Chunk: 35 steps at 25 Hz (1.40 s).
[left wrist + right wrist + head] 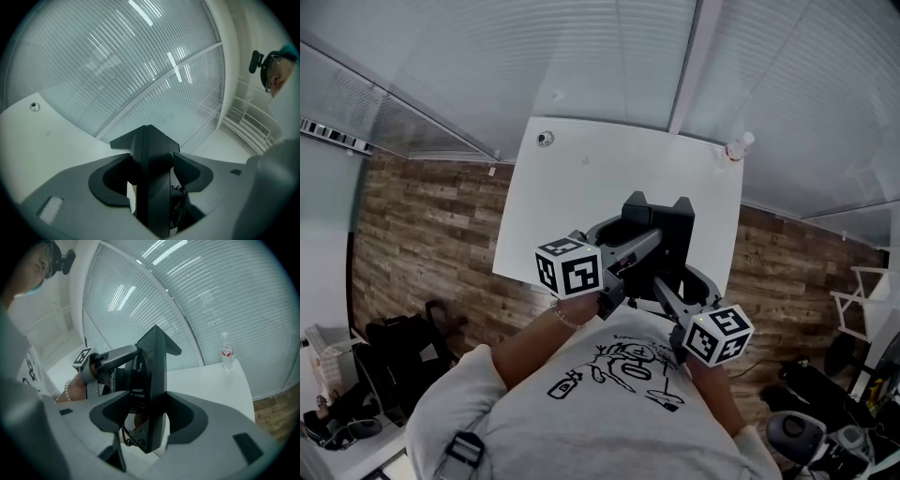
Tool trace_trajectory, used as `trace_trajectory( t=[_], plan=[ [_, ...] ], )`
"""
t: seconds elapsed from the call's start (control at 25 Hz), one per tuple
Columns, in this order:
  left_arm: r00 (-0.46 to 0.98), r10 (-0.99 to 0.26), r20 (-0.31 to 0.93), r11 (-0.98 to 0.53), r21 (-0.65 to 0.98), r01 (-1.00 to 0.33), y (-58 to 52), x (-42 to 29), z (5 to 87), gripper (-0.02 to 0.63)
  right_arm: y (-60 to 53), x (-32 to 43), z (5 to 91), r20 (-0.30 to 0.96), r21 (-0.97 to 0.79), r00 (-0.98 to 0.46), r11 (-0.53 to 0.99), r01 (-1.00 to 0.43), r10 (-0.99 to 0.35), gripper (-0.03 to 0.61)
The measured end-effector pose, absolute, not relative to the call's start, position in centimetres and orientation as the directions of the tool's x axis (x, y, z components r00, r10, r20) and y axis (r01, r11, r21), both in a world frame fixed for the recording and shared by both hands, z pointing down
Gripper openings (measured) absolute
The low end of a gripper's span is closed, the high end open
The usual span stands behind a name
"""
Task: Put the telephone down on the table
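Both grippers clamped on the telephone, centre frame in the head view.
The left gripper and the right gripper each have their jaws pressed on the black body from opposite sides, holding it upright over the near part of the white table. Can't tell if its base touches the tabletop. A bottle stands at the table's far right corner.

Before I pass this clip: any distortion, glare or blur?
Head view: sharp, blinds bowed by the wide lens, telephone dark against the white table. Left gripper view: heavy fisheye, black corners, lamp glare on the blinds, jaws soft. Right gripper view: same fisheye and glare; bottle clear.
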<state>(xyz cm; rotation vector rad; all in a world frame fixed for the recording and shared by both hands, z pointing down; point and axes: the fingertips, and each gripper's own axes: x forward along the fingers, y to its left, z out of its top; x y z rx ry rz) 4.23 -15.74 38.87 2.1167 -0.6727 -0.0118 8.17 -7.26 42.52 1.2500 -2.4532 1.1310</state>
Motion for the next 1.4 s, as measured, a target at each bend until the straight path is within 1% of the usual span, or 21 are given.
trace_trajectory(
  t=[0.8, 1.4],
  plan=[
    [0.866, -0.421, 0.271, -0.423, 0.785, -0.452, -14.2, 3.4, 42.7, 0.282, -5.6, 7.2, 46.0, 0.508, -0.561, -0.627, 0.324, -0.761, -0.591, 0.229],
    [0.872, -0.387, 0.299, -0.395, 0.801, -0.45, -14.2, 4.1, 46.8, 0.282, -5.5, 7.7, 49.8, 0.548, -0.571, -0.617, 0.286, -0.769, -0.565, 0.229]
  ],
)
